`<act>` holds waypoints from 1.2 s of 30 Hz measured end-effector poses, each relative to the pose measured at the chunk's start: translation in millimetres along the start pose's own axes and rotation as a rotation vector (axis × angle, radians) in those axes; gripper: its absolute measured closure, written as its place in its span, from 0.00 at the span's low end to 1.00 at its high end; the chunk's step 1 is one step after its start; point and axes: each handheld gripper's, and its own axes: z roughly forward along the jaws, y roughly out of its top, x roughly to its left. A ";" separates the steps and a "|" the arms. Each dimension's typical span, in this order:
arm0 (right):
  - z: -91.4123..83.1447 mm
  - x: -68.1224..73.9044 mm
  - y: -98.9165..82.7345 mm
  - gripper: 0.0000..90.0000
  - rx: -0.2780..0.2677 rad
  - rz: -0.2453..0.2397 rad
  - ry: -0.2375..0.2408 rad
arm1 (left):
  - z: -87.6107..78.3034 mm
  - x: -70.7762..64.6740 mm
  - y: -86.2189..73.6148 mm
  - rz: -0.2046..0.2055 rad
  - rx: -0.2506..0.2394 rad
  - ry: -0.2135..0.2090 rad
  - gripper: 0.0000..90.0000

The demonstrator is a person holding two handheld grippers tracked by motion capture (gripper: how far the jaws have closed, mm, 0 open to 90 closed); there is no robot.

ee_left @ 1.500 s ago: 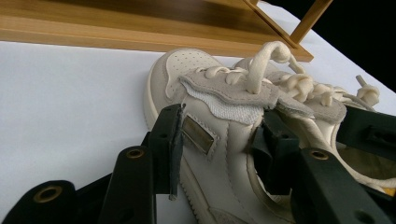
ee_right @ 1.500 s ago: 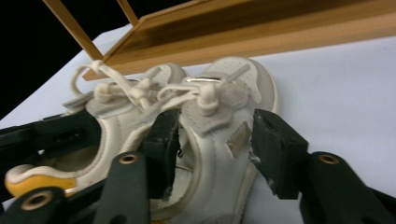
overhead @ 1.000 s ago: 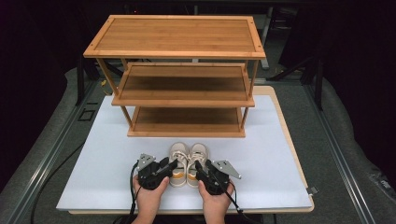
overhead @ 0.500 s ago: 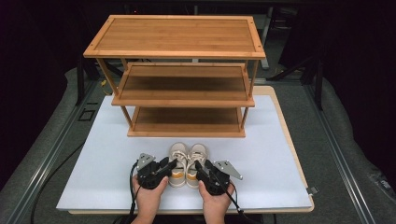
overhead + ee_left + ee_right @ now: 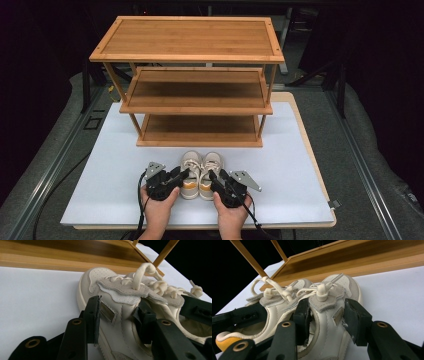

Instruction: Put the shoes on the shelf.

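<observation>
Two small cream shoes stand side by side on the white board, toes toward the rack: the left shoe (image 5: 190, 169) (image 5: 93, 280) and the right shoe (image 5: 212, 167) (image 5: 352, 287). My left gripper (image 5: 182, 175) (image 5: 120, 312) has just been closing its jaws and is shut on the left shoe's outer wall, one jaw outside and one inside the opening. In the same way my right gripper (image 5: 216, 179) (image 5: 327, 315) is shut on the right shoe's outer wall. Both shoes rest on the board.
A three-tier wooden rack (image 5: 192, 45) stands just beyond the shoes, its bare bottom shelf (image 5: 200, 130) nearest them. The white board (image 5: 100, 165) spreads left and right of the hands. Dark floor and metal rails surround the table.
The left gripper's jaws have drawn slightly closer around the left shoe. Both hands and both shoes stay where they were.
</observation>
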 end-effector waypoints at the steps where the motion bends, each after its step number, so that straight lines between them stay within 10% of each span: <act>1: -0.4 0.2 1.0 0.63 -0.001 -0.001 0.005 | -0.7 -0.2 1.1 0.002 0.002 -0.002 0.68; 16: -7.8 13.6 25.6 0.63 -0.047 -0.028 -0.022 | -13.1 -10.2 25.3 0.023 -0.035 0.000 0.68; 18: -11.5 12.0 30.8 0.63 -0.026 -0.037 0.090 | -15.2 -11.2 29.3 0.024 -0.034 -0.002 0.68; 20: -11.2 17.5 34.1 0.63 -0.049 -0.031 -0.008 | -17.1 -11.8 33.0 0.022 -0.037 -0.003 0.68; 36: -24.5 32.3 61.5 0.63 -0.072 -0.042 0.009 | -33.0 -21.8 58.9 0.018 -0.060 -0.012 0.68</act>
